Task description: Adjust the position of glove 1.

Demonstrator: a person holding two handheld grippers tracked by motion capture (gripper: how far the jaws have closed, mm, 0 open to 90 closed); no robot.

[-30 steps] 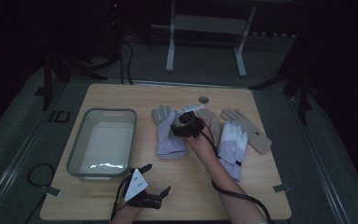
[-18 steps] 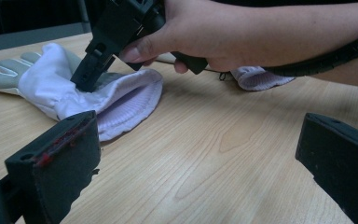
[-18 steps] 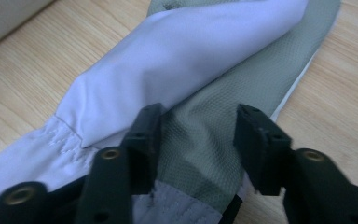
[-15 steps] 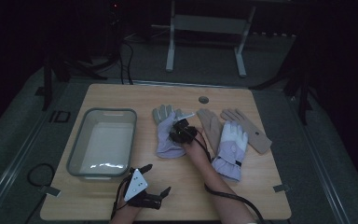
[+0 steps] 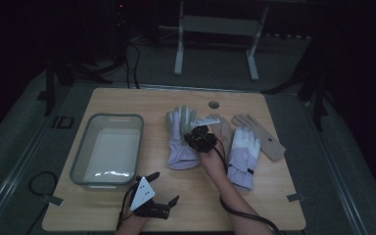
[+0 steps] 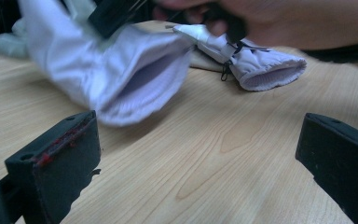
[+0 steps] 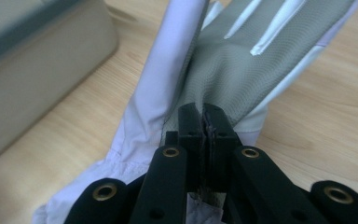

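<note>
r gripper (image 7: 204, 122) fingers just closed, pinching lavender glove (image 7: 223, 70) fabric.

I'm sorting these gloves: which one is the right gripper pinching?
The lavender glove with the grey back, nearest the clear bin. The right gripper has shut on its fabric; the white-backed glove and tan glove lie untouched.

gloves: 4, two lavender-grey (image 5: 180, 142) (image 5: 242, 156), two tan (image 5: 262, 136) (image 5: 221, 128), all at table centre toward 3 o'clock | clear bins: 1 (image 5: 108, 149), at 9 o'clock | grippers: 2 (image 5: 159, 198) (image 5: 196, 139)
</note>
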